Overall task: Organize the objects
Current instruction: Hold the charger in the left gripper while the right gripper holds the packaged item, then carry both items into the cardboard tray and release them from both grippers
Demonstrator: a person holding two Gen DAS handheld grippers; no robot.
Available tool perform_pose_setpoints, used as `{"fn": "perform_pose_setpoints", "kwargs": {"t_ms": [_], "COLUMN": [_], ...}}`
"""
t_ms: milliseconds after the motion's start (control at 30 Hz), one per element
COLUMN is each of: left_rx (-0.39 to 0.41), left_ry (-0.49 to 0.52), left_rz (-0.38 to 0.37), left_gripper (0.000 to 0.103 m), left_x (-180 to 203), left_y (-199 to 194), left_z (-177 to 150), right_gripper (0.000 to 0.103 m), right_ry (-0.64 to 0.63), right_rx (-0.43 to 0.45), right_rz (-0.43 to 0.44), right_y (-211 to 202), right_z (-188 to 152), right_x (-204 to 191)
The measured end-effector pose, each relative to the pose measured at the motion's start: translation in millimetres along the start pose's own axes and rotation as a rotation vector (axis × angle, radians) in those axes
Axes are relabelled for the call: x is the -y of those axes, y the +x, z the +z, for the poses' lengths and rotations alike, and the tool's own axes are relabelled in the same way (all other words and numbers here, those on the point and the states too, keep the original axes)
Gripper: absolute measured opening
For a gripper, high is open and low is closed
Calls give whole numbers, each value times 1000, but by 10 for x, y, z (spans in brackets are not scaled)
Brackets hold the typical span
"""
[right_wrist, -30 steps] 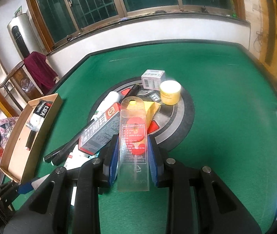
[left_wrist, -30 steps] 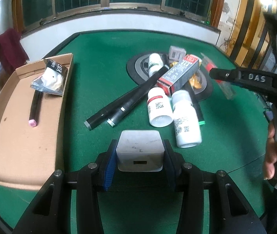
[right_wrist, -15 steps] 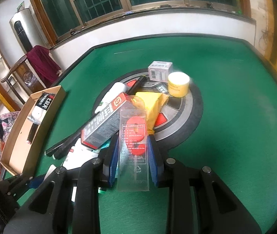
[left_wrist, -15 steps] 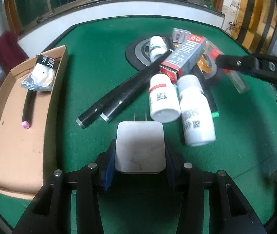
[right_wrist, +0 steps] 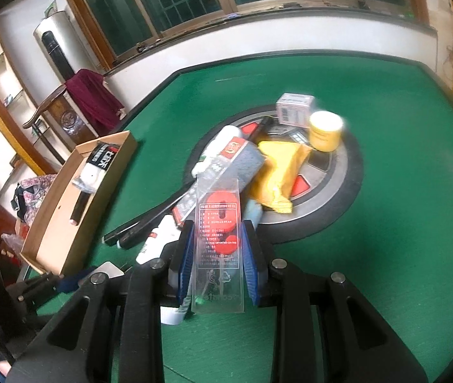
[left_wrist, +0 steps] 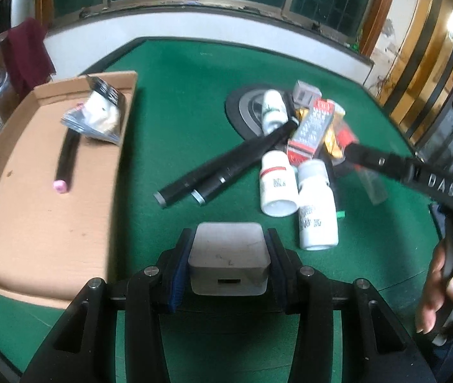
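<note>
Left wrist view shows my left tongs [left_wrist: 228, 260] clenched on the white charger block [left_wrist: 228, 255], and since a second ago the cardboard tray [left_wrist: 34, 217] has slid closer on the left of the picture and fills more of it, while the pile on the green table [left_wrist: 178, 95] sits further off to the right. I read that as the block being carried toward the tray, so its drop-off looks like the next step.

My right tongs [right_wrist: 217, 255] grip the clear blister pack with red discs [right_wrist: 218, 223], held low above the near edge of the pile; that grip has not changed over the last second.

Inside the tray lie a black stick with a pink tip [left_wrist: 66, 159] along the far left side and a crumpled silver packet [left_wrist: 98, 115] at the far end, partly resting on the stick. The near half of the tray floor is bare.

On the table remain two white bottles [left_wrist: 277, 185] lying side by side, two black tubes [left_wrist: 226, 166], a red and grey carton [left_wrist: 311, 127], a yellow pouch [right_wrist: 277, 172], a yellow jar [right_wrist: 324, 131] and a small grey box [right_wrist: 293, 110] on the round black disc [right_wrist: 338, 198].
</note>
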State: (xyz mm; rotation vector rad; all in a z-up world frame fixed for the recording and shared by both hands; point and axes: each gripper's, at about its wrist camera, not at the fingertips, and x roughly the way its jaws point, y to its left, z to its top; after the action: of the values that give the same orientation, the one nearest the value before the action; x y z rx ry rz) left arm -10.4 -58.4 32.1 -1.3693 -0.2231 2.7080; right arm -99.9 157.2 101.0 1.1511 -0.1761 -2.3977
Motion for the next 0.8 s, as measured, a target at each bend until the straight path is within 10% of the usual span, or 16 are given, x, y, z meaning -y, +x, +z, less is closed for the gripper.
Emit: {"fn": "perform_pose_setpoints", "kwargs": {"t_ms": [800], "left_rx": [108], "left_ry": [-15], "left_rz": [-70], "left_gripper": [39], "left_x": [-191], "left_y": [-341], "left_z": [116], "right_gripper": [25], "right_ry": [13], "right_rx": [-7], "right_rz": [78], "right_y": [-11], "right_z": [-55], "right_x": [-133]}}
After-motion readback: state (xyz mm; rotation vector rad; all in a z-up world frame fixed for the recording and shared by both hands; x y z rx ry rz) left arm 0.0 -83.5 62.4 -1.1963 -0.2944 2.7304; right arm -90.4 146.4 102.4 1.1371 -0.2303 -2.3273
